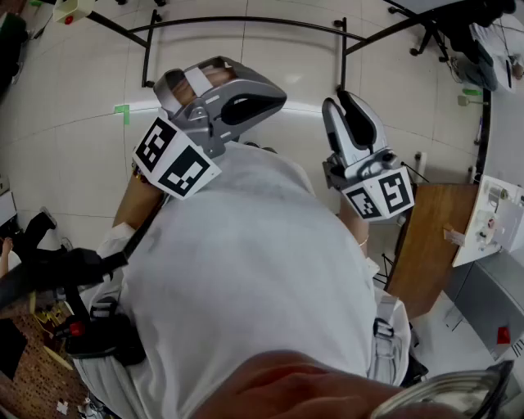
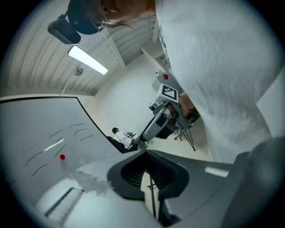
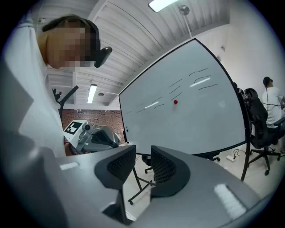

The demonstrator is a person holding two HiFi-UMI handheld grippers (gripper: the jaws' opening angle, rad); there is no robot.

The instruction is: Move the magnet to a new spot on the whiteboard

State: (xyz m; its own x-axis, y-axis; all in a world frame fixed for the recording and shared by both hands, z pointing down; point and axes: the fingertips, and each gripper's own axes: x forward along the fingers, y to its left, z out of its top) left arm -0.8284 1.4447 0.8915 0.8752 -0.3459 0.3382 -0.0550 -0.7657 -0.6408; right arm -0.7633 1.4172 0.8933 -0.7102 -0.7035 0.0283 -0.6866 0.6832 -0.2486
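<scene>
A small red magnet (image 3: 175, 102) sticks to the upper middle of the whiteboard (image 3: 187, 120), among several thin dark pen strokes. In the left gripper view the same magnet (image 2: 62, 156) sits low on the whiteboard (image 2: 40, 129), far left. Both grippers are held up at the person's chest, well away from the board. My left gripper (image 2: 149, 171) has its jaws together with nothing in them. My right gripper (image 3: 143, 160) stands a little open and empty. The head view shows the left gripper (image 1: 184, 86) and right gripper (image 1: 348, 102) over a white shirt; board and magnet are out of that view.
A black tube stand (image 1: 246, 20) crosses the pale floor ahead. A wooden table (image 1: 430, 245) stands at the right. A seated person (image 3: 269, 95) and an office chair (image 3: 258, 129) are right of the board. The board's legs (image 3: 138, 182) show beneath.
</scene>
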